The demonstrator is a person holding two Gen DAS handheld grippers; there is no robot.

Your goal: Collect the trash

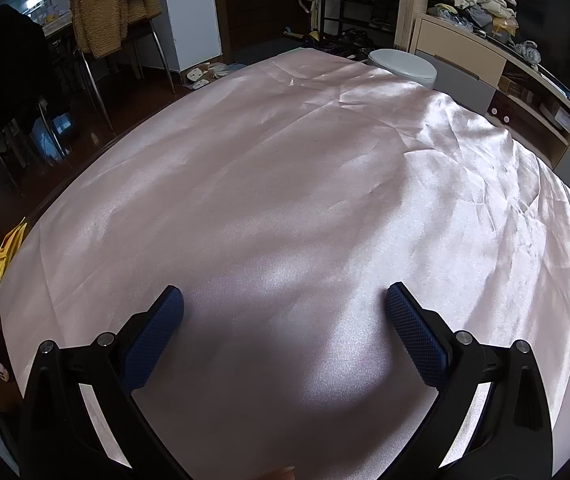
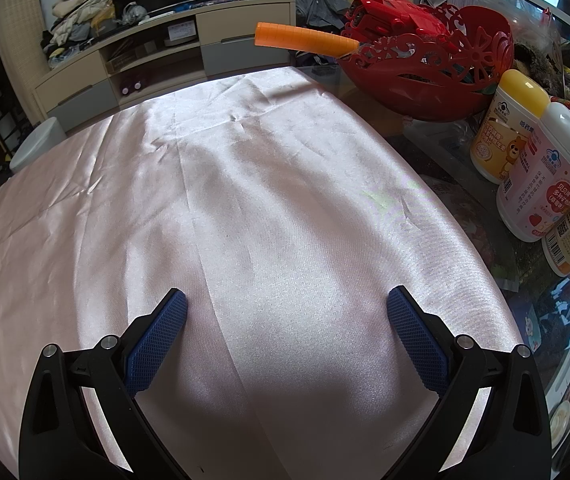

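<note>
We saw a pale pink satin cloth (image 2: 245, 200) spread over the desk, creased but bare. At its right edge stood a red openwork basket (image 2: 437, 68) with an orange handle (image 2: 305, 38) poking out, and beside it three labelled canisters (image 2: 549, 176). Beyond the far edge sat a round white stool (image 1: 403, 63), and a brown fleece coat (image 1: 109, 4) hung over a chair.

The left gripper (image 1: 284, 305) hovers over a pink satin cloth (image 1: 285, 184), jaws spread wide, holding nothing.
</note>
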